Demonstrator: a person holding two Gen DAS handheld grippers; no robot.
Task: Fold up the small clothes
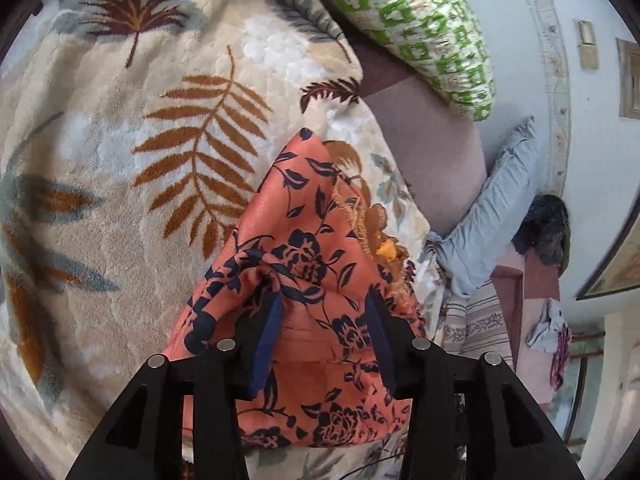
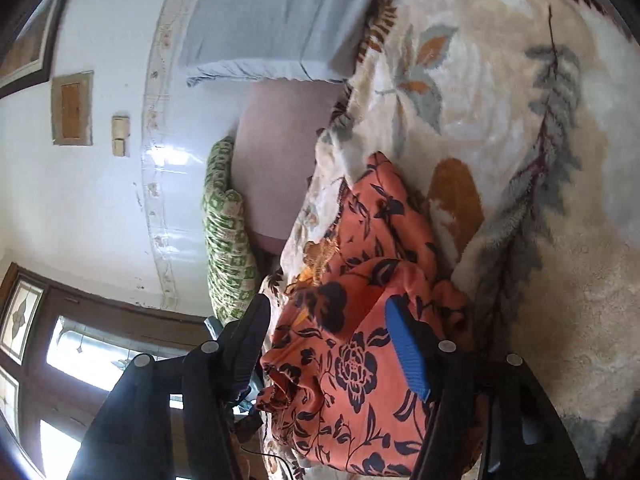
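Note:
A small orange garment with a dark navy flower print (image 1: 308, 248) lies bunched on a cream plush blanket with leaf patterns (image 1: 120, 168). My left gripper (image 1: 324, 300) is open, its blue-padded jaws spread over the near part of the garment, with cloth between and under them. In the right wrist view the same garment (image 2: 360, 320) lies crumpled on the blanket (image 2: 520, 120). My right gripper (image 2: 328, 304) is open wide, its jaws either side of the cloth heap. An orange lace trim (image 2: 320, 256) shows at the garment's edge.
A green-and-white patterned pillow (image 1: 420, 28) and a pale blue pillow (image 1: 492, 208) lie at the bed's head by a white wall. A pink sheet (image 1: 432, 140) shows beyond the blanket. A window (image 2: 80, 352) and a wall frame (image 2: 72, 108) are in the right view.

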